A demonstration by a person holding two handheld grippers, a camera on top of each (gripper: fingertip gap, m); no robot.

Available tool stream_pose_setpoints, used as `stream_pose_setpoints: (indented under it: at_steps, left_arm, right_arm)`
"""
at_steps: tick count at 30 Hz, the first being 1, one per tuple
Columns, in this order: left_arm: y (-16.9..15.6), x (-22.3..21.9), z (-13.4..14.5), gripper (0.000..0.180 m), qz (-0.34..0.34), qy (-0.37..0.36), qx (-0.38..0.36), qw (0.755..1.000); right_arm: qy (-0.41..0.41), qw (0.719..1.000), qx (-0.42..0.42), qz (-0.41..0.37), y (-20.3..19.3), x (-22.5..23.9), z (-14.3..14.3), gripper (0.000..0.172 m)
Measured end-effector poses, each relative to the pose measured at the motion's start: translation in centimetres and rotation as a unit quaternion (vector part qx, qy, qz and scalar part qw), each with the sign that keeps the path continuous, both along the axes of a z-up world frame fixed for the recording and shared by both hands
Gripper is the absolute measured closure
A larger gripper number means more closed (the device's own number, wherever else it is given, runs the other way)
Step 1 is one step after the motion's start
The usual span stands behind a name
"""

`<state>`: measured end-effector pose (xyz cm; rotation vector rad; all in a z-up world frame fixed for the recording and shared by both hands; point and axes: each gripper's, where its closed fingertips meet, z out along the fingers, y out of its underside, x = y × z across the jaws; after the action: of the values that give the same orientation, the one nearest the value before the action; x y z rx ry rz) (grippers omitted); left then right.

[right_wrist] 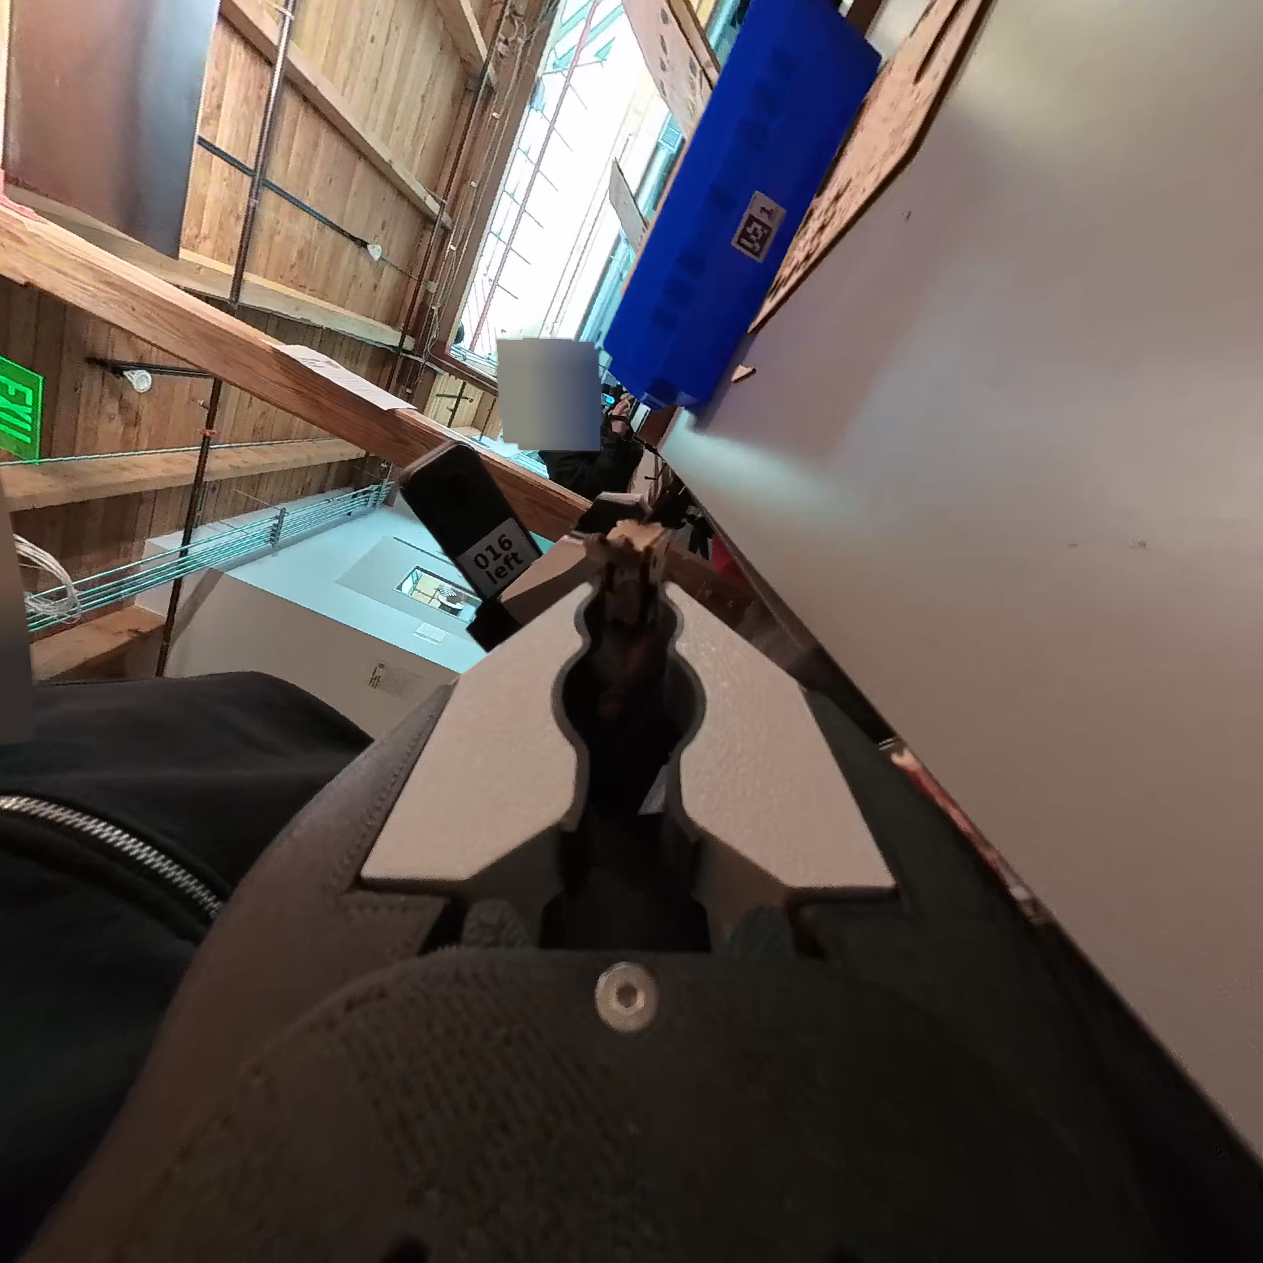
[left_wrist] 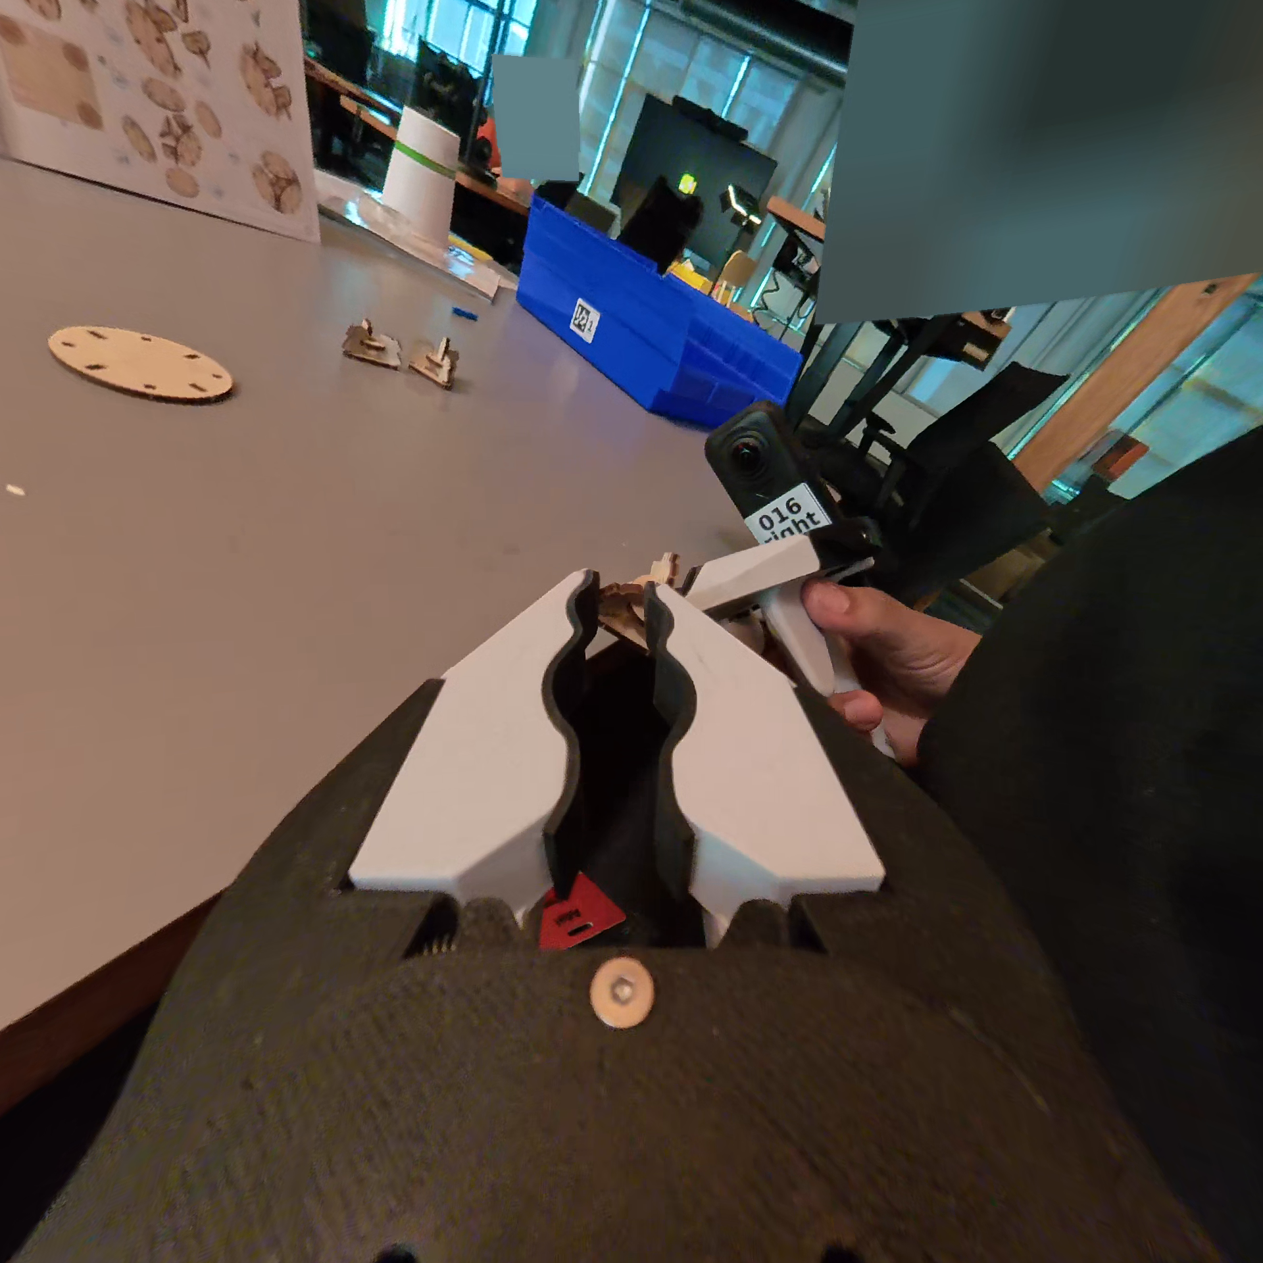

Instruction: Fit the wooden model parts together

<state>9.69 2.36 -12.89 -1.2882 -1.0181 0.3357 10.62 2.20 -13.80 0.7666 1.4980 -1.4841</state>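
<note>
— Looking along the left gripper [left_wrist: 618, 601], what sits in it?

— A small wooden piece [left_wrist: 625, 610]. The jaws are nearly shut, and the black pads [left_wrist: 573, 618] press on it from both sides, just above the grey table [left_wrist: 342, 547] near its edge.

— And the right gripper [right_wrist: 625, 567]?

— Also nearly shut, on a wooden piece [right_wrist: 632, 547] at its tips. From the left view it comes in from the right, a hand [left_wrist: 888, 656] on its trigger, its tip meeting the left one's. Whether both hold one assembly or two joined parts, I cannot tell.

— What lies about?

— Farther out on the table: a wooden disc [left_wrist: 140, 362] with slots, two small wooden assemblies [left_wrist: 400, 352] side by side, and a blue bin [left_wrist: 635, 321] at the far edge. A printed sheet [left_wrist: 157, 102] with part drawings stands at the back, a white cone [left_wrist: 420, 171] beside it.
</note>
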Motion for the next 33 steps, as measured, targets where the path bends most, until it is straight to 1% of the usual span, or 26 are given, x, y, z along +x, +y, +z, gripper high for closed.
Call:
stream_pose_setpoints:
  at_steps: [2, 6, 8, 12, 13, 14, 16, 19, 21, 24, 26, 30, 31, 33]
  left_arm:
    - [0.3, 0.1, 0.1, 0.17, -0.003, 0.003, -0.007, 1.0]
    - [0.7, 0.2, 0.3, 0.169, -0.003, 0.009, -0.024, 1.0]
    - [0.7, 0.3, 0.7, 0.168, -0.004, 0.016, -0.019, 1.0]
    - [0.1, 0.2, 1.9, 0.142, 0.011, 0.032, 0.011, 0.999]
    - [0.3, 0.3, 2.0, 0.141, 0.0, 0.029, 0.026, 0.999]
    - [0.6, 0.4, 2.2, 0.142, -0.016, 0.025, 0.047, 0.998]
    - [1.0, 0.7, 3.1, 0.145, -0.049, 0.023, 0.117, 0.992]
    - [1.2, 1.4, 4.4, 0.147, -0.105, 0.021, 0.217, 0.97]
    - [1.5, 1.8, 4.6, 0.151, -0.132, 0.014, 0.253, 0.958]
    - [1.9, 2.3, 4.9, 0.164, -0.167, 0.012, 0.28, 0.945]
    - [1.8, 2.4, 4.9, 0.164, -0.174, 0.009, 0.289, 0.941]
    - [1.6, 2.3, 4.6, 0.164, -0.172, 0.004, 0.287, 0.942]
    - [1.5, 2.3, 4.7, 0.164, -0.169, 0.007, 0.289, 0.942]
    - [1.0, 2.2, 4.9, 0.164, -0.159, 0.015, 0.297, 0.942]
  right_arm:
    - [0.001, 1.0, -0.006, -0.001, 0.1, 0.0, 0.2, 0.157]
    - [0.004, 1.0, -0.009, -0.001, 0.4, 0.1, 0.4, 0.159]
    - [0.015, 1.0, -0.013, -0.003, 0.6, 0.0, 0.7, 0.159]
    - [0.06, 0.997, -0.046, -0.004, 1.1, -0.3, 2.5, 0.159]
    - [0.075, 0.996, -0.056, 0.006, 1.2, -0.1, 3.0, 0.159]
    - [0.093, 0.994, -0.062, 0.017, 1.2, 0.2, 3.4, 0.159]
    - [0.131, 0.988, -0.073, 0.026, 1.2, 0.5, 4.2, 0.159]
    - [0.187, 0.979, -0.072, 0.045, 1.1, 1.1, 4.8, 0.16]
    - [0.21, 0.973, -0.073, 0.056, 1.1, 1.6, 5.0, 0.159]
    - [0.226, 0.969, -0.076, 0.063, 1.1, 1.7, 5.2, 0.159]
    - [0.229, 0.968, -0.075, 0.071, 1.1, 1.8, 5.2, 0.159]
    - [0.239, 0.965, -0.063, 0.085, 0.9, 1.8, 4.8, 0.159]
    - [0.242, 0.965, -0.061, 0.082, 0.9, 1.6, 4.8, 0.157]
    - [0.245, 0.965, -0.065, 0.069, 0.9, 1.2, 5.0, 0.146]
